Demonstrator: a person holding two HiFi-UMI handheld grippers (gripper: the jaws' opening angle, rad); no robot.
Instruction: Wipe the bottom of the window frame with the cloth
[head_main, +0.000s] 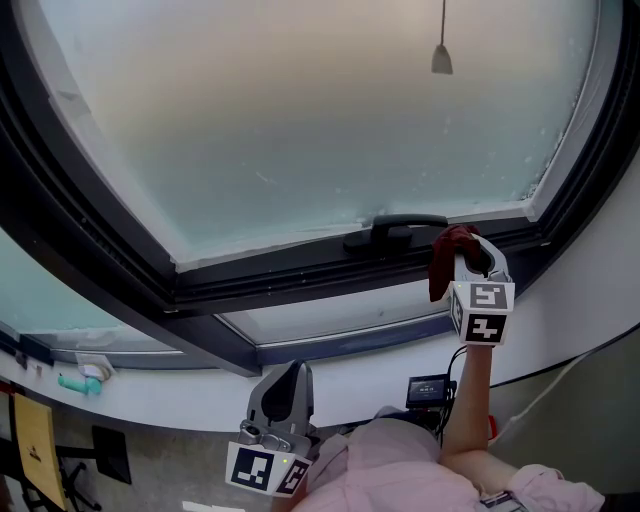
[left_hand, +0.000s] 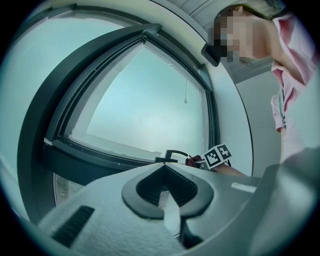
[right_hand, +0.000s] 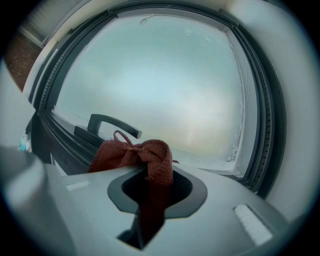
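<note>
Nearest, low by the pink sleeve (head_main: 400, 470): left gripper (head_main: 287, 385), closed w/ nothing btwn the pads, idle and well apart from the window. Pale grey moulded plastic, dark ribbed pads, marker cube at the base.

Higher, at arm's reach: right gripper (head_main: 470, 255), clamped on the cloth (head_main: 445, 258), so pickup done. Rust-red, coarse open weave, soft, bunched and twisted. One tail pinched down btwn the pads, the rest spilling fwd over the tips. Held up just right of the handle (head_main: 400, 230), level w/ the bottom frame (head_main: 300, 275). Can't tell whether touching it.

Beyond: no clean/dirty contrast visible along that rail, so can't say which stretch is wiped. Prob. early in the task. Judged still to do: a sweep along the full rail, round the handle base, into both corners. Dark grey, smooth, hard profile, stepped in long ridges. Slim lever-type handle in the same dark finish. Thin white strip at the glass edge, maybe a seal.

Farthest: frosted pale glass (head_main: 300, 120), whitish speckle near the lower right corner, small cord weight (head_main: 441, 55) hanging in front.
</note>
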